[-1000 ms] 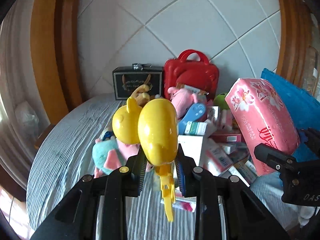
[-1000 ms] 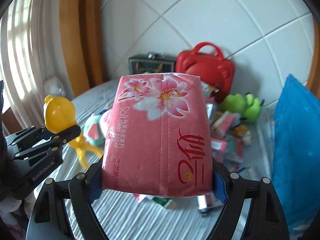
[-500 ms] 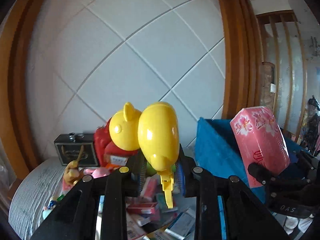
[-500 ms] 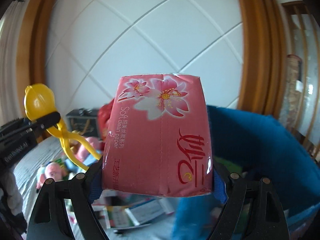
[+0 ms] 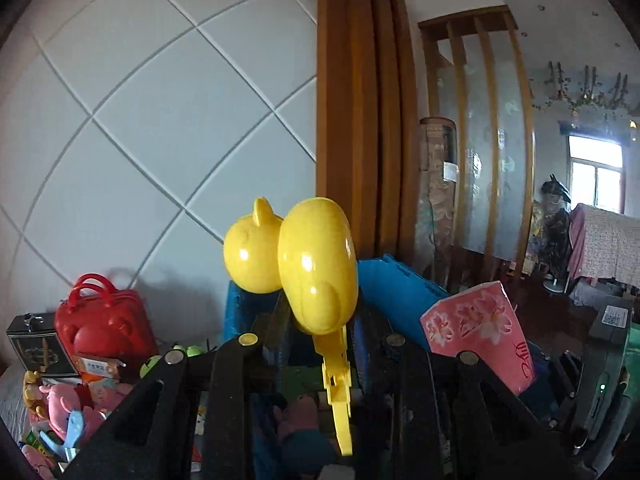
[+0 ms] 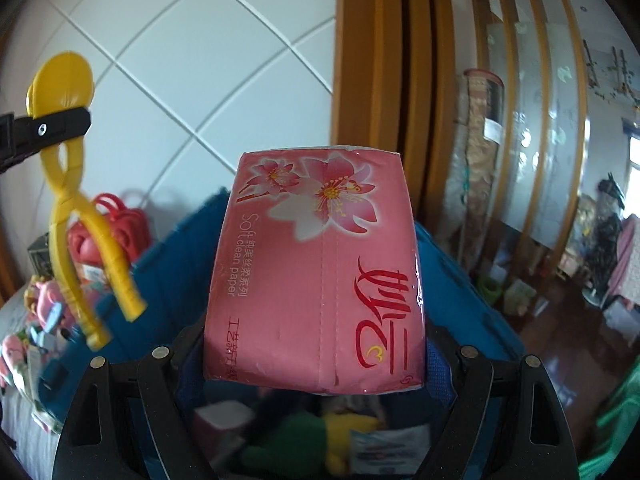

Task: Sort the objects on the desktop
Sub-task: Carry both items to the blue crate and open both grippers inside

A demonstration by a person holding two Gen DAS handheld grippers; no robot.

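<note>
Both grippers have been carried away from the cluttered tabletop since the earlier frames and are now held above the blue bin (image 6: 168, 276), each with its load unchanged.

At the far left, the pile of toys and small boxes (image 5: 68, 392) is seen on the table, with a red toy case (image 5: 102, 320) and a black box (image 5: 34, 344) set against the white tiled wall (image 5: 140, 120).

The left gripper (image 5: 316, 332) is pressed nearly together, pinching a yellow duck-shaped clamp toy (image 5: 316, 264) just below its two moulded halves; the halves are raised above the fingers, and the long handles (image 6: 92, 248) are left hanging beneath.

The right gripper (image 6: 314, 356) is spread wide and is clamped on the two sides of a pink tissue pack (image 6: 316, 276), which is held upright over the bin's open top. Inside the bin, blurred green and yellow items (image 6: 308, 436) are visible beneath the pack.

To the right, a wooden door frame (image 6: 384, 80) and a slatted glass screen (image 6: 532, 120) are seen.
</note>
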